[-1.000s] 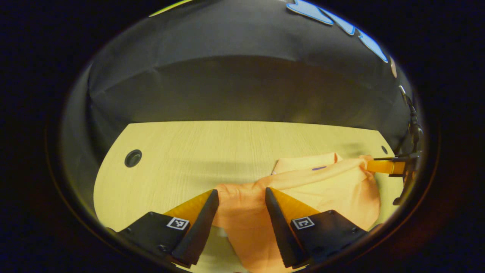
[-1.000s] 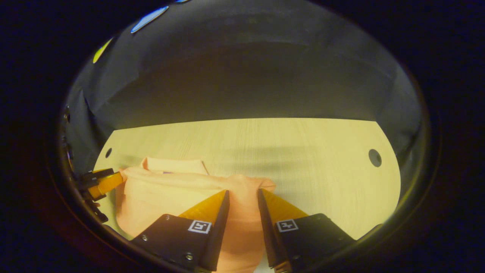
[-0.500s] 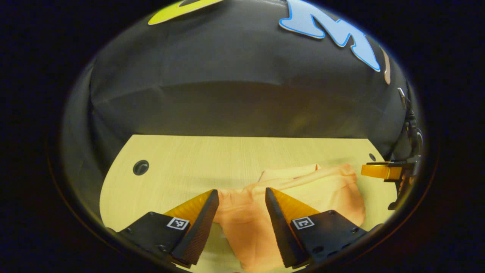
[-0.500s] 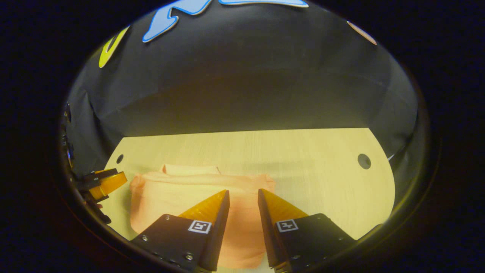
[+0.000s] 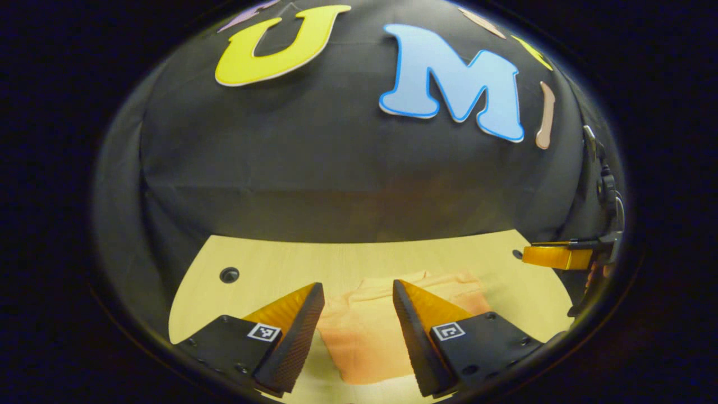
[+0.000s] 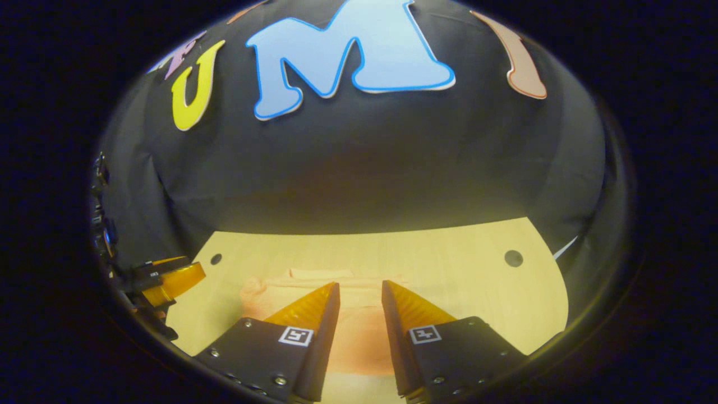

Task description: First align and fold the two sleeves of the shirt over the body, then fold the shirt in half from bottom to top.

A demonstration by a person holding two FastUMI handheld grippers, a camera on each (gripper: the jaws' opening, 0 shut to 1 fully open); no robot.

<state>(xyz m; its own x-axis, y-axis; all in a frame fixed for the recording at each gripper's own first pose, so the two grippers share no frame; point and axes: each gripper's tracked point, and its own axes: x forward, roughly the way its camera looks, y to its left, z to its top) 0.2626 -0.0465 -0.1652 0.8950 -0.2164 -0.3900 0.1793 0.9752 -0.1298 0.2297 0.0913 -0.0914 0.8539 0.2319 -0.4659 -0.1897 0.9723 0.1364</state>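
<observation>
Nearby, a table hole flanks the shirt.

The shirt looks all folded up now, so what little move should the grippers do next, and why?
Probably just draw both back a little and stop. The shirt lies on the table as a compact folded bundle, and the left gripper and right gripper stand open above it, gripping nothing. No loose sleeve shows, though the fingers hide some of the cloth.
</observation>
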